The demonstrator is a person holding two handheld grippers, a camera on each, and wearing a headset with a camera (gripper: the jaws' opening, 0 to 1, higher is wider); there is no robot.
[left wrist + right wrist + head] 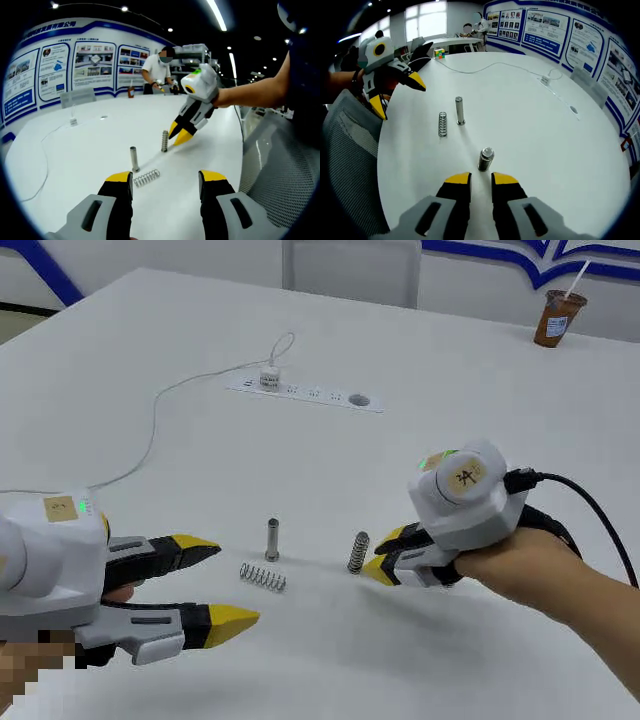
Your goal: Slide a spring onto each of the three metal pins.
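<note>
A bare metal pin (272,539) stands upright on the white table (420,360). A loose spring (262,576) lies flat just in front of it. A second pin, with a spring around it (358,552), stands to the right. My right gripper (382,554) sits level with this pin, its yellow tips just beside the pin and only narrowly apart, holding nothing. In the right gripper view the sprung pin (486,159) stands just ahead of my tips (481,179). My left gripper (215,582) is open wide at the lower left. The loose spring (147,177) lies just beyond its tips (166,177).
A white power strip (305,393) with a plugged cable lies at mid-table. An iced drink cup (557,318) stands far right, with a chair back (350,270) behind the table. A mesh chair (350,165) is beside the table edge, and a person (157,72) stands in the background.
</note>
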